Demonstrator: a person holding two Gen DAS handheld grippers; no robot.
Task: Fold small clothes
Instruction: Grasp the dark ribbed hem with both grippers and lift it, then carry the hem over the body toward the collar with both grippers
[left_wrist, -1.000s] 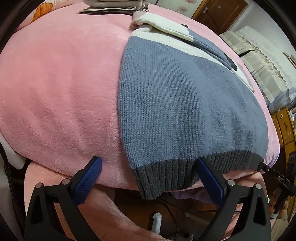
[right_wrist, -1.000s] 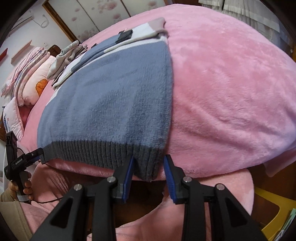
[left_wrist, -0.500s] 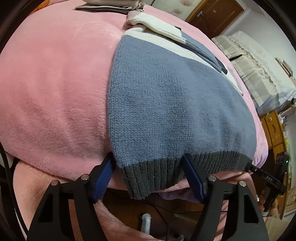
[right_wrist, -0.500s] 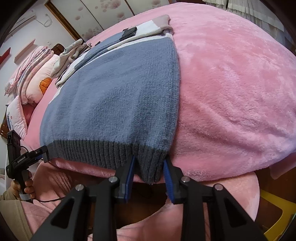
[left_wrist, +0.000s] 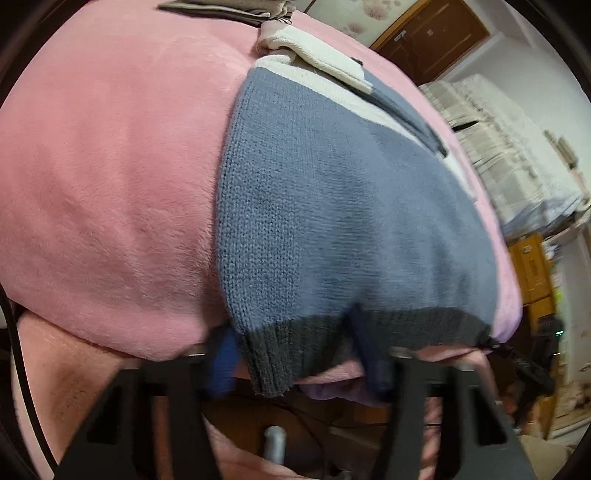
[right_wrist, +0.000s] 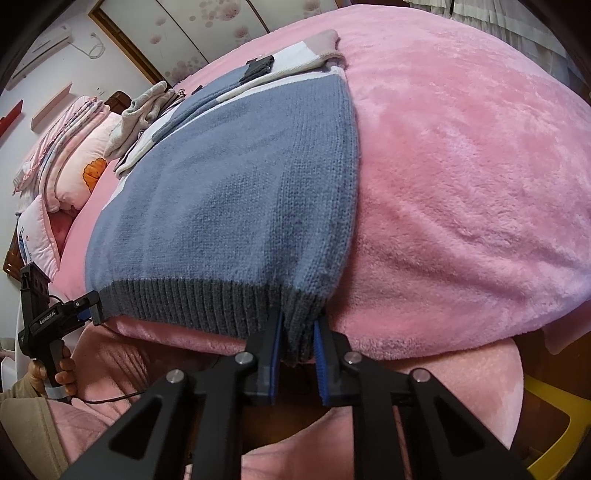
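A blue-grey knit sweater (left_wrist: 332, 206) with a dark grey ribbed hem (right_wrist: 192, 299) and a white band lies flat on the pink plush blanket (left_wrist: 110, 166), hem hanging over the near edge. My left gripper (left_wrist: 295, 362) straddles the hem's left corner. Its jaws are closing with the hem between them, and the pads do not clearly press on it. From the right wrist view the left gripper (right_wrist: 92, 306) sits at that same corner. My right gripper (right_wrist: 299, 343) is closing on the hem's right corner, and the fabric is bunched between its blue pads (right_wrist: 275, 354).
Folded clothes (right_wrist: 147, 110) lie beyond the sweater's far end, with stacked pink quilts and pillows (right_wrist: 74, 147) to the left. A person's hand (right_wrist: 62, 373) holds the left gripper's handle. A yellow stool (right_wrist: 554, 417) stands low right. Pink blanket (right_wrist: 461, 184) spreads right of the sweater.
The left jaws have narrowed from wide apart to close around the hem's left corner, with the view tipped further down. The right jaws have drawn in onto the hem's right corner.
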